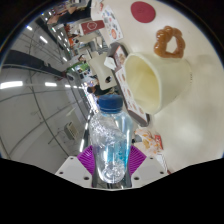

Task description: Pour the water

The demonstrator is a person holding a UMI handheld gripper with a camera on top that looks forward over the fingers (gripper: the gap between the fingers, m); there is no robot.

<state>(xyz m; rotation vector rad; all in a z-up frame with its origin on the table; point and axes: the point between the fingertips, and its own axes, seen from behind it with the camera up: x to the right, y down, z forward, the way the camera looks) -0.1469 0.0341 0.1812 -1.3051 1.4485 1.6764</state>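
table (185, 110) under me, tilted in my view because I've canted the gripper | cream cup (152, 82) just beyond, mouth toward me, ready to receive | water bottle (110, 140) clamped between my pads (90, 157), blue cap (108, 102) apparently still on | gripper (110, 160) closed on it

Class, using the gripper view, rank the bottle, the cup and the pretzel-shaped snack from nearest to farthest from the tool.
1. Bottle: between the tool's fingers, blue cap pointing away.
2. Cup: just beyond the bottle's cap, to its right, tilted.
3. Snack: farthest, beyond the cup's handle.
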